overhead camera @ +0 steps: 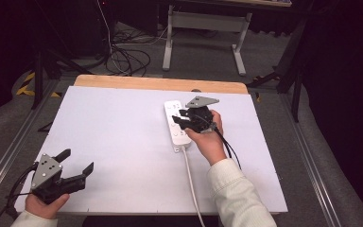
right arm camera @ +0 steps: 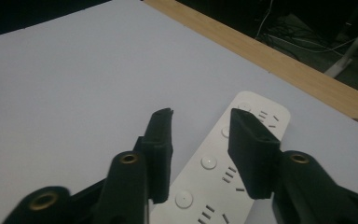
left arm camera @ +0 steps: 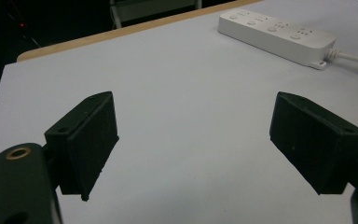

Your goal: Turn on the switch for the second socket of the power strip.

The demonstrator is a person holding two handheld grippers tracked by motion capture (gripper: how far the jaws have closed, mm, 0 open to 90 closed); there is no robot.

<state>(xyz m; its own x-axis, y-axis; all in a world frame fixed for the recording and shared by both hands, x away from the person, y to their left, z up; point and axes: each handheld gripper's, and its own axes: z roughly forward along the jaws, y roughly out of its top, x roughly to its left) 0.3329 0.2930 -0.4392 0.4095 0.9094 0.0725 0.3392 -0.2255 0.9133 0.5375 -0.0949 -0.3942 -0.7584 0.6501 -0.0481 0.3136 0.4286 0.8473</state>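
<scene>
From up high, I am looking at a big white table (overhead camera: 123,142) with a wooden edge at the far side, and a dark room with cables on the floor behind it. A white power strip (overhead camera: 176,126) is lying flat on the far right part of the table, and its white cord (overhead camera: 191,182) is running back toward me. My right gripper (overhead camera: 178,122) is hanging right over the power strip, jaws partly apart and holding nothing. My left gripper (overhead camera: 78,166) is sitting low at the near left corner, well apart from the strip, jaws wide apart and empty.

Through my left gripper view, I am seeing my two black pads (left arm camera: 89,142) spread far from each other over bare table. The power strip (left arm camera: 277,35) is lying far off at the top right.

Through my right gripper view, my jaws are standing a little apart, with the power strip (right arm camera: 214,182) just under them. I am seeing round buttons (right arm camera: 208,162) and plug holes on its top.

I think the strip is hard plastic, stiff and light. It looks smooth, so it may slip. I would be taking it by its two long sides, near the middle. The cord may be tugging back when it moves, so I would be going slow.
</scene>
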